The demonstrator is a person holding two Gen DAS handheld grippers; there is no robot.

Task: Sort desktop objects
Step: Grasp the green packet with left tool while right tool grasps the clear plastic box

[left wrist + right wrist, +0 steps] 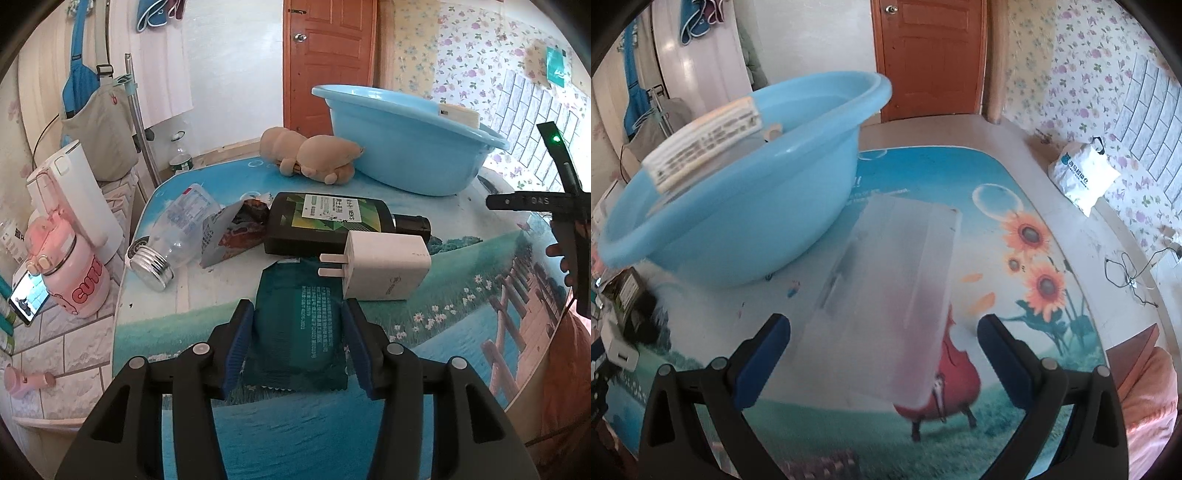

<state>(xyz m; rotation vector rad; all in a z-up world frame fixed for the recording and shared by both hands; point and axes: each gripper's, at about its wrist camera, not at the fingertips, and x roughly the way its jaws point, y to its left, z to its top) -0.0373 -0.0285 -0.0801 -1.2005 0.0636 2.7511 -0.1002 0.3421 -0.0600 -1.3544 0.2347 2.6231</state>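
Bench [461, 295] with a printed scenic cover, in a room with floral wallpaper and a brown door.

A light-blue basin [402, 147] stands at the far side, a labelled flat box [705, 147] leaning on its rim; its other contents are unclear. A translucent lidded case [886, 295] lies just beside the basin. Smaller items: dark bottle [332, 221] lying flat, clear bottle [181, 232], white charger [388, 269]. The dark-green sachet [299, 332] lies flat between the left hand-held gripper's [297, 347] blue pads, which are clamped on it. The right hand-held gripper [882, 354] is spread apart above the case.
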